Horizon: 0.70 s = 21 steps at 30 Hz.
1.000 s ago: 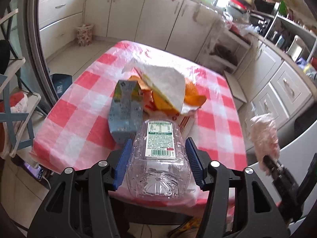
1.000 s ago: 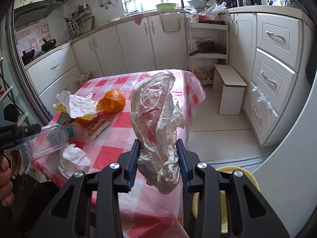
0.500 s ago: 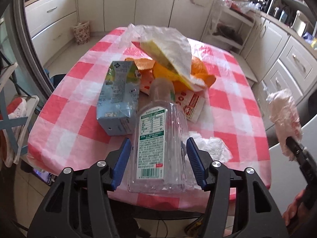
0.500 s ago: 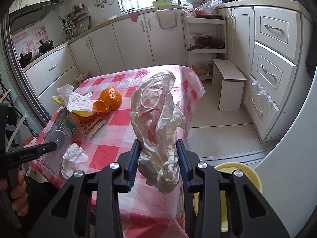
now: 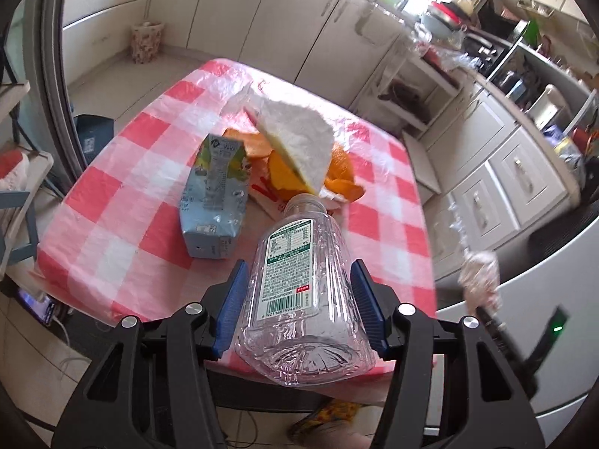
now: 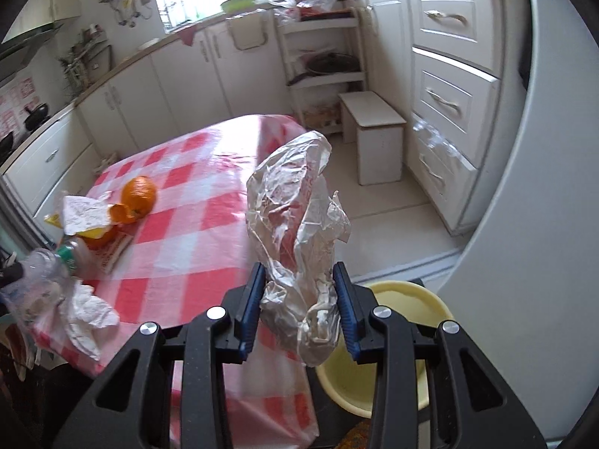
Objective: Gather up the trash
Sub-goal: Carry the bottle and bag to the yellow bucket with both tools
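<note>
Left gripper (image 5: pixel 297 305): fingers clamp clear bottle (image 5: pixel 303 299), still above desk (image 5: pixel 112 202).
Right gripper (image 6: pixel 297 305): crumpled wrapper (image 6: pixel 295 232) gripped, now nearer yellow bin (image 6: pixel 393 340); drop likely next.

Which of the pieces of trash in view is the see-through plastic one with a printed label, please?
That is the clear bottle, clamped in the left gripper. The carton on the table is opaque cardboard, and the crumpled plastic bag in the right gripper bears no label.

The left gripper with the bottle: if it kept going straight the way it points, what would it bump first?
Probably the orange peel pile under the crumpled tissue; the clear bottle in the left gripper aims there, though depth is unclear.
</note>
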Each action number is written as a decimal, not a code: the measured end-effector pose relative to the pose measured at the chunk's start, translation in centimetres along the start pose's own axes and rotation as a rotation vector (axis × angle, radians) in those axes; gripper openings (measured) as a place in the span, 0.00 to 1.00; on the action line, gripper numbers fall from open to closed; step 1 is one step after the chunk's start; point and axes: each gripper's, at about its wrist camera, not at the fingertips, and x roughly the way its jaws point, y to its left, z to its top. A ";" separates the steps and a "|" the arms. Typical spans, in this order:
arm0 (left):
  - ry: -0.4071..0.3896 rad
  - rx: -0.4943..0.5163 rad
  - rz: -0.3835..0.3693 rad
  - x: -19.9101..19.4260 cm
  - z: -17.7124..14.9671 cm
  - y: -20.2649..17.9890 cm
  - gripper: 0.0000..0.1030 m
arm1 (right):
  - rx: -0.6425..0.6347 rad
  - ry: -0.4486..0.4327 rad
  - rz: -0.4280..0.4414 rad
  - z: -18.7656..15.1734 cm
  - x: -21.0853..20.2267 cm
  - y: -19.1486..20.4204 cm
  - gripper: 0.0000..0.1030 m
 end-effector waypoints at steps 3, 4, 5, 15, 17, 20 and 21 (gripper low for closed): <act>-0.026 0.020 -0.036 -1.2 0.2 -1.2 0.51 | 0.050 0.081 -0.035 -1.2 1.7 -2.2 0.36; -0.032 0.028 -0.048 -1.5 0.2 -1.8 0.51 | 0.069 0.118 -0.042 -1.7 2.5 -3.0 0.37; -0.036 0.034 -0.057 -1.7 0.2 -2.2 0.51 | 0.085 0.148 -0.049 -2.3 3.1 -3.6 0.37; 0.008 0.172 -0.199 -1.0 -2.4 -11.7 0.51 | 0.164 0.209 -0.072 -2.9 3.7 -5.8 0.48; 0.032 0.209 -0.219 0.0 -3.6 -14.0 0.51 | 0.196 0.186 -0.057 -2.5 3.0 -6.4 0.49; 0.069 0.260 -0.232 1.6 -5.5 -17.1 0.51 | 0.253 0.082 -0.029 -1.7 0.1 -7.5 0.51; 0.092 0.272 -0.239 2.6 -6.3 -18.2 0.51 | 0.270 0.027 -0.021 -1.1 -1.4 -7.7 0.51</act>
